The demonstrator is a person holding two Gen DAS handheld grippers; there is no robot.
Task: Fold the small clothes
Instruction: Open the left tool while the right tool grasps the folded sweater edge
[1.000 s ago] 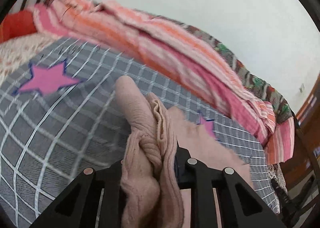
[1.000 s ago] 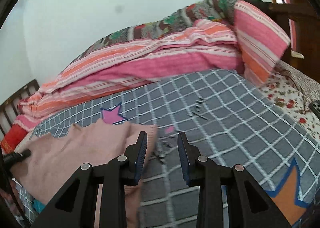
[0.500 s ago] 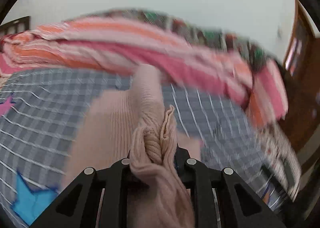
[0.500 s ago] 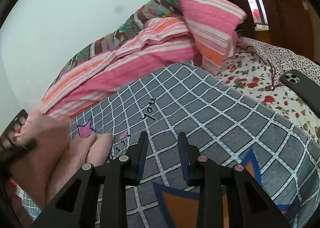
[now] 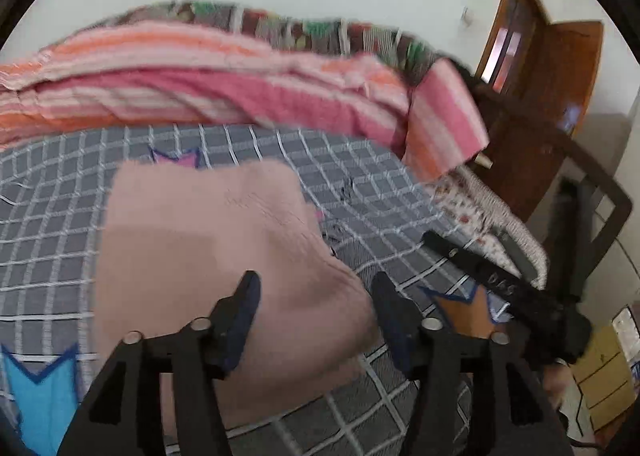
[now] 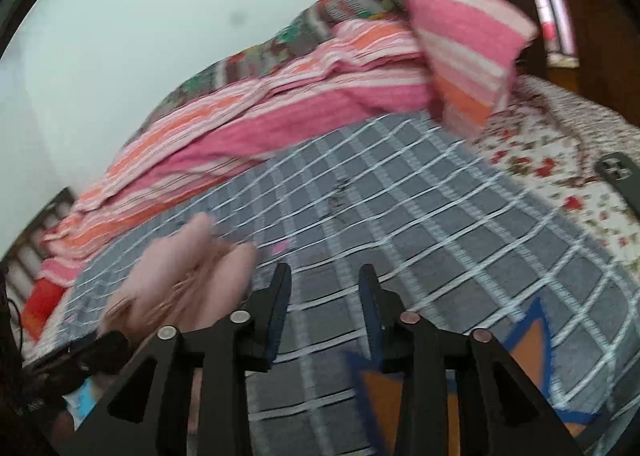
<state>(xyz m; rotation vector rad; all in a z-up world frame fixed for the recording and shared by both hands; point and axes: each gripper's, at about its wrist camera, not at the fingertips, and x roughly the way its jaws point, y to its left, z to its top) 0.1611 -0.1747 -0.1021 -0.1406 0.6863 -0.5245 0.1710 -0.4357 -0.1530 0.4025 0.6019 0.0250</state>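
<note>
Both jaws released: left gripper (image 5: 316, 288) over ribbed pink knit garment (image 5: 208, 248), right gripper (image 6: 324, 280) above bare checked bedspread (image 6: 460, 223).

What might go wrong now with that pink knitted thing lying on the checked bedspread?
The pink knit lies in a soft, puffy fold, so it may spring open. The open left gripper hovers right over its edge and might snag or drag it on pulling away. The phone sits near the bed's side and risks being knocked.
</note>
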